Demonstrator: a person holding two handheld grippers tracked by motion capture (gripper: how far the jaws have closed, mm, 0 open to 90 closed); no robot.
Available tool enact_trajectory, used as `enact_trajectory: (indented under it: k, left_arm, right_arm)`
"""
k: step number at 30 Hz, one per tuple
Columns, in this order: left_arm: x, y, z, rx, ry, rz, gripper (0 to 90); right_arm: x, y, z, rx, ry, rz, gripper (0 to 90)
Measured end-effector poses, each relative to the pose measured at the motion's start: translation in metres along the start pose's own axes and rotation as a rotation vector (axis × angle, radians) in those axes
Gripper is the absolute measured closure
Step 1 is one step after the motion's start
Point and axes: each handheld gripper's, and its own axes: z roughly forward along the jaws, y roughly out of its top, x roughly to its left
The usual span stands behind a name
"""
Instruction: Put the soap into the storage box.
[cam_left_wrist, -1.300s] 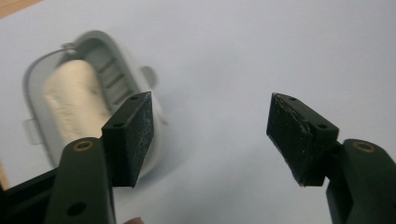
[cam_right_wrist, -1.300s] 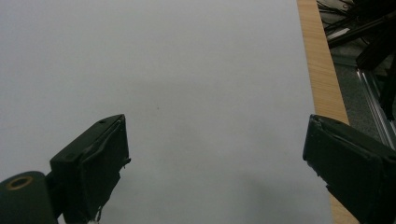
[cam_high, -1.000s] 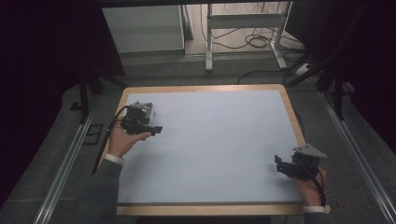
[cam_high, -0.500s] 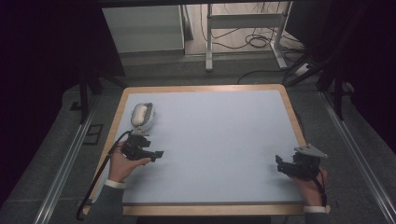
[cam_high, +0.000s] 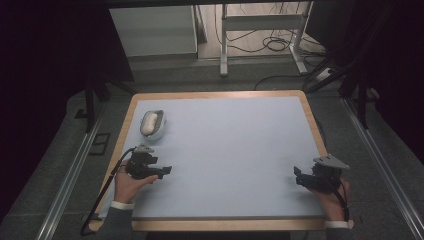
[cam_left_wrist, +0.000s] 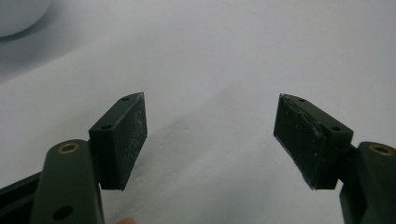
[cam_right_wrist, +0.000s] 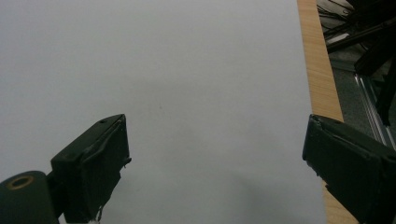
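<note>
A small white and grey oval object (cam_high: 151, 124), like a computer mouse, lies on the pale blue mat (cam_high: 230, 150) near the table's far left corner; its edge shows at the top left of the left gripper view (cam_left_wrist: 18, 16). My left gripper (cam_high: 167, 171) rests near the front left of the mat, below that object, open and empty (cam_left_wrist: 210, 135). My right gripper (cam_high: 297, 175) sits at the front right, jaws wide apart with nothing between them (cam_right_wrist: 215, 154).
The mat covers a wooden-edged table (cam_high: 316, 125). Metal rails (cam_high: 75, 170) run along both sides on the floor. A white cabinet (cam_high: 155, 30) and a desk frame with cables (cam_high: 260, 30) stand beyond the far edge.
My left gripper let go of the white oval object at the far left and drew back toward the front edge. The right gripper has barely moved.
</note>
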Motion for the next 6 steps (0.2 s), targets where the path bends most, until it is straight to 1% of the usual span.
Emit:
enact_trajectory:
  k: [6]
  left_arm:
    - [0.0024, -0.0006, -0.0019, -0.01, -0.001, -0.009, 26.0]
  right_arm:
    - [0.0033, 0.0009, 0.0008, -0.003, 0.023, -0.02, 6.9]
